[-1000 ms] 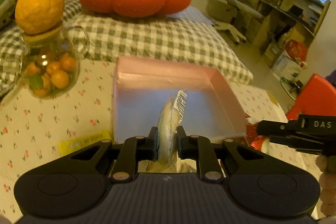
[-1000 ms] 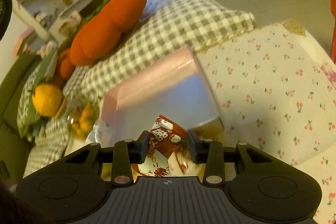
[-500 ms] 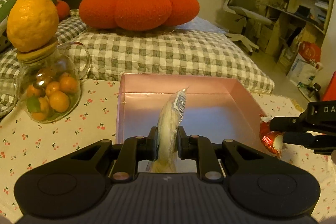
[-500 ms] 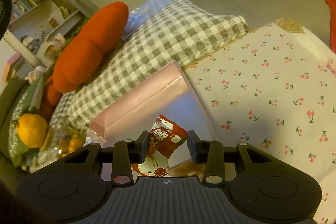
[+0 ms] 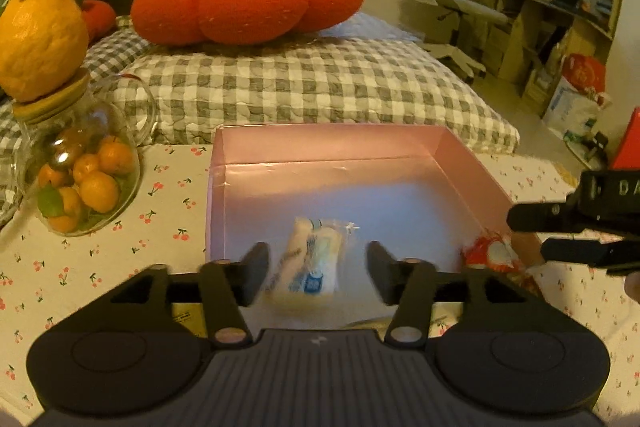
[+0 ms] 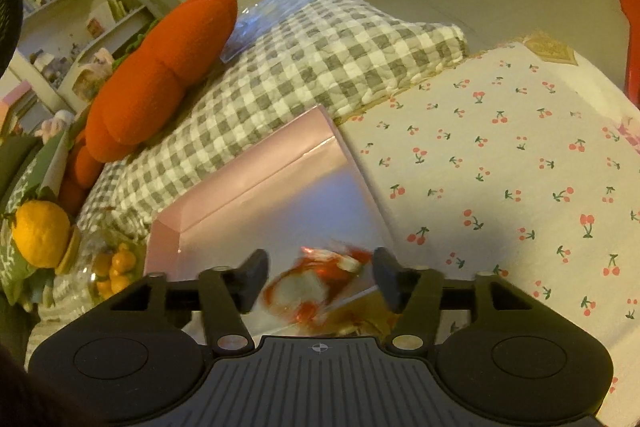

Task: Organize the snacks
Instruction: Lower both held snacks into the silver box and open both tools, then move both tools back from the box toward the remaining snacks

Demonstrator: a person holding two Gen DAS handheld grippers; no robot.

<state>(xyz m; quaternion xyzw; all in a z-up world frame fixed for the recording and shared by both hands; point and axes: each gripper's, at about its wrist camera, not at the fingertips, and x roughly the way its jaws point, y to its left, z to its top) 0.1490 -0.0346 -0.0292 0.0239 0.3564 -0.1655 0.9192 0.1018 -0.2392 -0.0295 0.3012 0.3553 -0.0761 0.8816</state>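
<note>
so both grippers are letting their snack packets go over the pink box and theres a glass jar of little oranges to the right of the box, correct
Not quite: the glass jar of little oranges stands left of the pink box, as the left wrist view shows. The rest holds: the left gripper and right gripper are opening, each snack packet loose between the jaws.

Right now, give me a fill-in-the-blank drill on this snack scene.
1. Both snacks lie in the ____ box.
2. The pale snack packet lies between the left gripper's ____ fingers.
3. The red snack packet is under the ____ gripper.
4. The glass jar holds small ____.

Missing: pink; opening; right; oranges
</note>
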